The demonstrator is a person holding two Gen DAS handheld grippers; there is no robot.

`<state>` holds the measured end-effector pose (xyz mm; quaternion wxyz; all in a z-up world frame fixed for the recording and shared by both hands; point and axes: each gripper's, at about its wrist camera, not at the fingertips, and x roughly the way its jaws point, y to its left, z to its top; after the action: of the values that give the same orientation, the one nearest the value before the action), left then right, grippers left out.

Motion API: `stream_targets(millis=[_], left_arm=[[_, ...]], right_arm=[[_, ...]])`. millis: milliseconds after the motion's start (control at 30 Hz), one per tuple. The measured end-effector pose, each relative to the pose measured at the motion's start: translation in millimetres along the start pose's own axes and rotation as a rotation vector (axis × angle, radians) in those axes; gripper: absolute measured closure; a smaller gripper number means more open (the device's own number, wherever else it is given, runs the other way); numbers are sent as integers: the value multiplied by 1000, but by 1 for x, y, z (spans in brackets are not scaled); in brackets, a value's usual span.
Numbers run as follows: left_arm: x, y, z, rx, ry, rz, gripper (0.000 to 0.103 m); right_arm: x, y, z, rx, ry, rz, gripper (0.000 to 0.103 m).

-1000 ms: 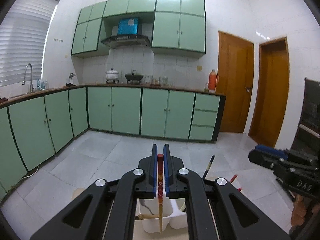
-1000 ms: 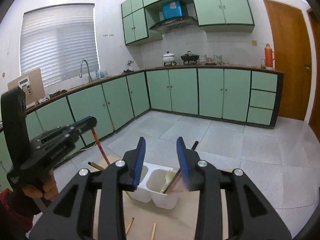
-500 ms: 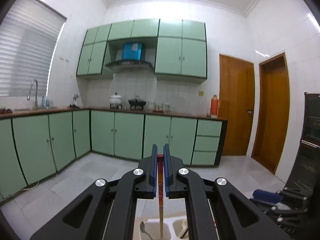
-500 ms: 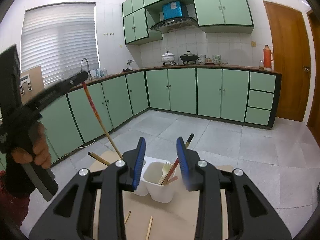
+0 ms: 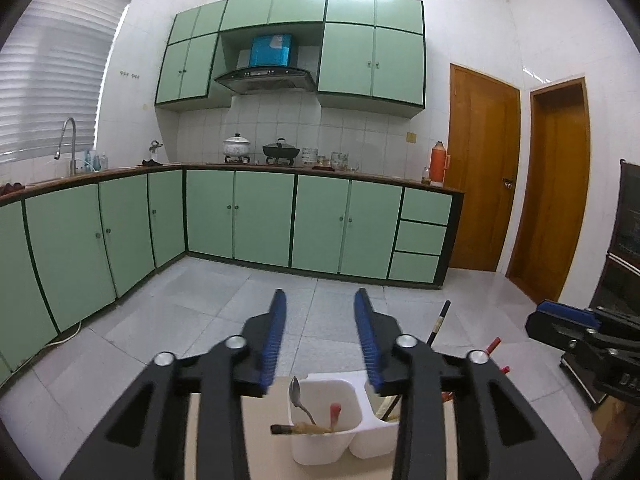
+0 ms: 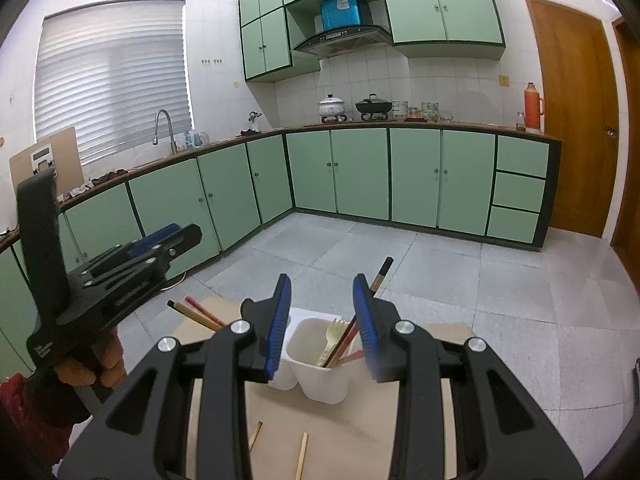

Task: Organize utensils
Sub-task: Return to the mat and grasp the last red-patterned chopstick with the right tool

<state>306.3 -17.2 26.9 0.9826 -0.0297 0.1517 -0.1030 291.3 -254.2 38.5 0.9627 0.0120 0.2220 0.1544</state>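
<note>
In a kitchen lined with green cabinets (image 5: 260, 216), a tiled floor (image 5: 192, 304) runs up to a pale table (image 6: 360, 420) in the foreground. The left gripper (image 5: 320, 340) hangs over the table with its jaws opening and nothing between them; in the right wrist view it shows at the left edge (image 6: 120, 264), carried by a hand (image 6: 80, 364) in a red sleeve (image 6: 16, 396). The right gripper (image 6: 320, 320) stands partly open and empty above the table, and its dark body shows at the right edge of the left wrist view (image 5: 580, 340). On the table stands a white holder (image 5: 324, 440) with two compartments side by side. In the left wrist view, the left compartment holds a metal spoon (image 5: 298, 398) leaning against the near wall, a red-tipped chopstick (image 5: 334, 416) standing tilted inside, and a dark-tipped chopstick (image 5: 300, 429) lying almost flat across the rim, its tip sticking out to the left. The right compartment (image 6: 316, 360), best seen from the right wrist, holds a cream plastic fork (image 6: 330, 340), a long dark chopstick (image 6: 376, 284) leaning up and to the right, and reddish sticks beside it. Two more chopsticks (image 6: 196, 314), one dark-tipped and one red-tipped, poke out to the left behind the right gripper's left finger; which compartment they sit in cannot be told from that view. Two plain wooden sticks (image 6: 302, 454) lie loose on the table near the bottom edge, apart from the holder.
</note>
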Motion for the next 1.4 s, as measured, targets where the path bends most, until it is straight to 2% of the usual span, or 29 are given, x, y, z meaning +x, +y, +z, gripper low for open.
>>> stream_targets(millis=[100, 200, 300, 367, 433, 567, 633, 767, 967, 1100, 1167, 1300, 1367, 1400], left_arm=[[-14, 4, 0, -20, 3, -1, 60], [-33, 6, -7, -28, 17, 8, 54], [-57, 3, -23, -4, 34, 11, 42], [-75, 1, -42, -4, 64, 4, 34], [-87, -1, -61, -12, 109, -7, 31], [-106, -7, -111, -23, 216, -7, 26], [-108, -5, -129, -35, 265, -13, 25], [-114, -9, -174, 6, 358, 17, 25], [-123, -4, -221, -21, 459, 51, 25], [-131, -5, -236, -36, 466, 84, 25], [-136, -7, -240, -45, 467, 86, 25], [-142, -14, -245, -24, 460, 80, 25], [-145, -19, -248, -7, 461, 74, 25], [-145, -22, -247, -4, 463, 70, 25]], right_arm=[[-6, 0, -3, 5, -7, -1, 70], [-16, -2, -9, 16, -21, -8, 64], [-35, -2, -28, 20, -31, -16, 53], [-46, 0, -43, 15, -32, -27, 37], [-57, 1, -65, 27, -27, -46, 23], [-71, 6, -115, 40, 29, -69, 17], [-73, 10, -142, 38, 71, -81, 17], [-73, 16, -191, 22, 167, -87, 17], [-78, 29, -246, 30, 255, -85, 27], [-80, 47, -274, -8, 280, -80, 37], [-80, 51, -283, -11, 296, -77, 51], [-75, 55, -292, -14, 332, -56, 64], [-73, 56, -292, -16, 342, -49, 75], [-72, 56, -293, -19, 344, -49, 76]])
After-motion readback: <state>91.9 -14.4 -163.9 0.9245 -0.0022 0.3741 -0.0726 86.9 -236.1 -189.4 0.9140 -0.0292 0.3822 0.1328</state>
